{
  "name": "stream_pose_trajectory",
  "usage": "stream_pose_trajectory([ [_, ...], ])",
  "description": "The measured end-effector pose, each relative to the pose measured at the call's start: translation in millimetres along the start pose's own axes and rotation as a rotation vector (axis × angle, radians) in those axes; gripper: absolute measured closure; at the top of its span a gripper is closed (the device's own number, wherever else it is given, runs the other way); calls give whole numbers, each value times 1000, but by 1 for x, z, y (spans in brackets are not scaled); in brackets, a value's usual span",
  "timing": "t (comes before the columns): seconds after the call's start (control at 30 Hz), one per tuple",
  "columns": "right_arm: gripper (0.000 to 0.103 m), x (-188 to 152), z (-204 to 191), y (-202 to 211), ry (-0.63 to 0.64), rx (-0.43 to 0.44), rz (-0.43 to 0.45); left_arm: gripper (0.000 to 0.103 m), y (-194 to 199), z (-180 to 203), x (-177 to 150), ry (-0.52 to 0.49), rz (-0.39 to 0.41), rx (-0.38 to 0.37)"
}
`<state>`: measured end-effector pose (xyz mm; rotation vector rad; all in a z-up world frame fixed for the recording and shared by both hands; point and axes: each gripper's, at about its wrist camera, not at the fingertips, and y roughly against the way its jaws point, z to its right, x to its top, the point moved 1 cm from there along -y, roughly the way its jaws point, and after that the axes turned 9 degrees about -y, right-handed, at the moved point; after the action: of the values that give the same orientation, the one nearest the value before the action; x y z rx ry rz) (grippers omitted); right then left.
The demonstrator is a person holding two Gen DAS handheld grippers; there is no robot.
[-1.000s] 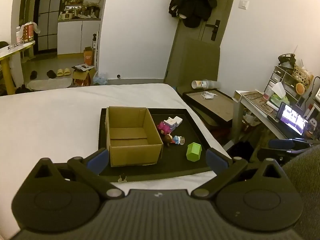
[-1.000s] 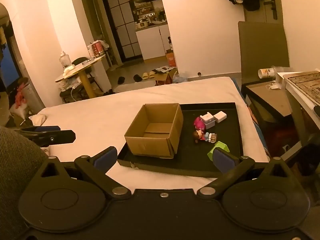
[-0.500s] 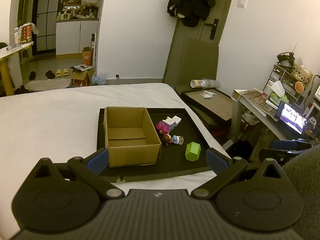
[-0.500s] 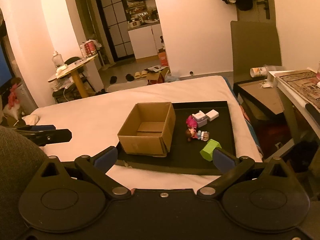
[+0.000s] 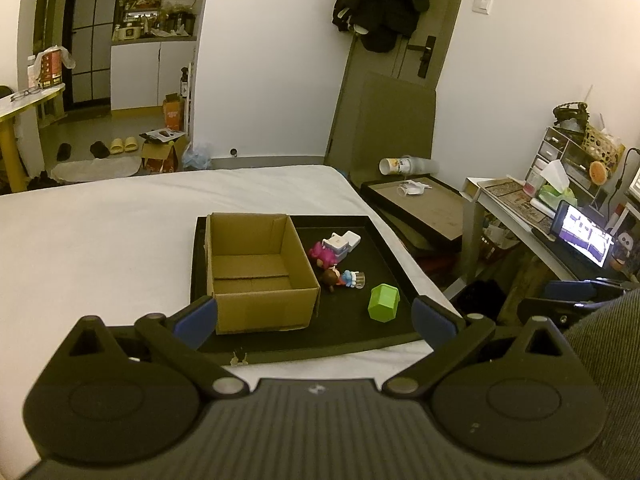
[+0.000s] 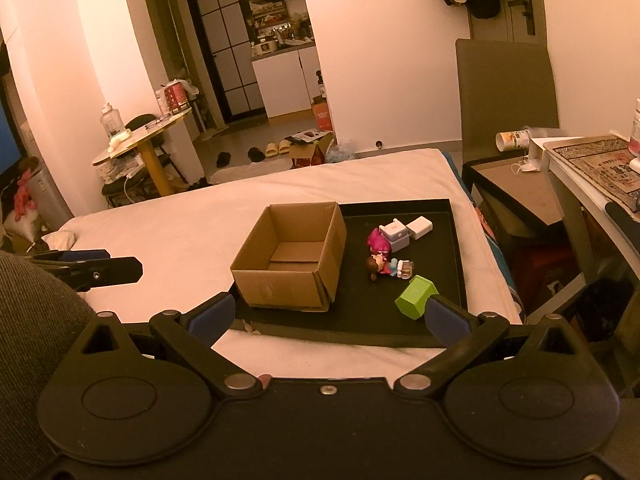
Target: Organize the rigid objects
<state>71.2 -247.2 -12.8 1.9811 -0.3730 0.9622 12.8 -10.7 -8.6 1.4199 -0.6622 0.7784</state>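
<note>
I see a brown box (image 5: 260, 268) on a black tray (image 5: 384, 248), a green block (image 5: 384, 303), a pink toy (image 5: 322, 253), and white cubes (image 6: 418, 228).

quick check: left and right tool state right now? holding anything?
Left tool: open, holding nothing, short of the cardboard box.
Right tool: open, holding nothing; the green block lies on the tray beside its right finger.

Left gripper (image 5: 315, 316): black body with ribbed grey top plate, two round discs, silver pivot screws, blue fingertips (image 5: 197, 316). Right gripper (image 6: 328, 316): matching black frame, smooth plate, central screw, triangular cut-outs. Grey ribbed sleeve (image 6: 36, 320) at lower left of the right view.
</note>
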Motion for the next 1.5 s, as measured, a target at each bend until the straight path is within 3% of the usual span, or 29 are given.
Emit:
stream_pose_trajectory([
  [1.13,1,-2,-9,3,21,0,5,0,6,-5,-5,-8,22,6],
  [1.5,0,1,-4,0,2,19,51,0,7,-11,-2,-41,20,24],
])
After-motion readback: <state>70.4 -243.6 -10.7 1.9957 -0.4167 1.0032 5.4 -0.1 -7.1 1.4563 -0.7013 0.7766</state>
